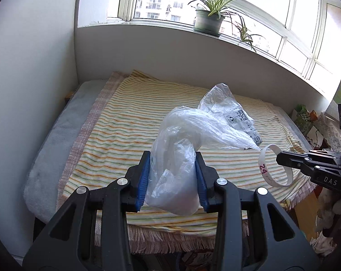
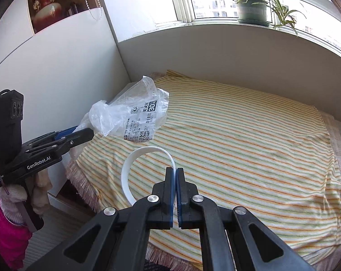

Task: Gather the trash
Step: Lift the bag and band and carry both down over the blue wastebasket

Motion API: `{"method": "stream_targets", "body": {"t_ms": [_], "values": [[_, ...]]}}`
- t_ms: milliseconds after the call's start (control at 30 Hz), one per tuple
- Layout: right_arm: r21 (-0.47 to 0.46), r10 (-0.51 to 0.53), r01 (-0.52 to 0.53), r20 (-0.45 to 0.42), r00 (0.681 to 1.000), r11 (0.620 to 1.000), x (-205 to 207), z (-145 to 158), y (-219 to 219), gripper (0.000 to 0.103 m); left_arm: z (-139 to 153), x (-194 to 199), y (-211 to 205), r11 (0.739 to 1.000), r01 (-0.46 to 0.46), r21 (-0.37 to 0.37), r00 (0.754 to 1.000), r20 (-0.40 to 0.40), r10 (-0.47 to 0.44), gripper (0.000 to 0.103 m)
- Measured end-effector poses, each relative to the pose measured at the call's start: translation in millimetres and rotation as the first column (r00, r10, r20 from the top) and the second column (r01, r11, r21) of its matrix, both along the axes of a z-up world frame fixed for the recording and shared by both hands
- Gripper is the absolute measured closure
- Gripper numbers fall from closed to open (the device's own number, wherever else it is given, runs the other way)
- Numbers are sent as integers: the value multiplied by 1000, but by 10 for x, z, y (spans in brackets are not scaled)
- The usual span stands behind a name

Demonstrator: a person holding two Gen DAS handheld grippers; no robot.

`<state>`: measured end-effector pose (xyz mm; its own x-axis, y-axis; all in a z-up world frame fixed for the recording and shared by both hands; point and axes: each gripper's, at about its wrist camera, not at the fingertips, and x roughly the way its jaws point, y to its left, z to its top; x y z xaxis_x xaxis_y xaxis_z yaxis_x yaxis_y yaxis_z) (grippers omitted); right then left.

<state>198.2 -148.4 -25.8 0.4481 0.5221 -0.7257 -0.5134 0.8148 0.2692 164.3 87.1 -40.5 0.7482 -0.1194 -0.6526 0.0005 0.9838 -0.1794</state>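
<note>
Plastic bag (image 1: 188, 140), clear and crumpled, hangs above the striped bedspread (image 1: 116, 124), clamped between the blue pads of the left gripper (image 1: 173, 158). The right gripper (image 2: 176, 171) is closed on a white band (image 2: 134, 169), also held over the bed. Only the left wrist view shows purple print on the band; only the right shows the bag's label head-on, a pink sleeve (image 2: 3, 232) and a red vase (image 2: 45, 6).

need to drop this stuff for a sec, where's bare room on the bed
Nearly all the striped cover is free, from the window wall to the fringed edge. Crowded only at that edge, where the left gripper holds the bag and the right gripper the band.
</note>
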Motion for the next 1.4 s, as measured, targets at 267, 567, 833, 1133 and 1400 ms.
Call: {"method": "stream_targets", "body": {"t_ms": [267, 567, 833, 1133, 1400], "values": [[25, 0, 0, 19, 1000, 1000, -379, 78, -238, 103, 31, -423, -211, 1000, 22, 2, 999, 23, -22, 66], [50, -4, 3, 24, 1000, 999, -787, 35, -492, 103, -70, -840, -398, 998, 52, -18, 998, 23, -52, 66], [52, -6, 6, 11, 1000, 999, -1155, -106, -670, 103, -284, -1138, -572, 996, 81, -42, 997, -2, -81, 66], [46, -24, 26, -46, 999, 999, -1504, -413, -874, 103, -630, -1391, -728, 992, 104, -70, 992, -68, -109, 66], [42, -59, 64, -121, 991, 997, -1634, -783, -1029, 103, -1006, -1520, -910, 988, 131, -82, 979, -145, -142, 66]]}}
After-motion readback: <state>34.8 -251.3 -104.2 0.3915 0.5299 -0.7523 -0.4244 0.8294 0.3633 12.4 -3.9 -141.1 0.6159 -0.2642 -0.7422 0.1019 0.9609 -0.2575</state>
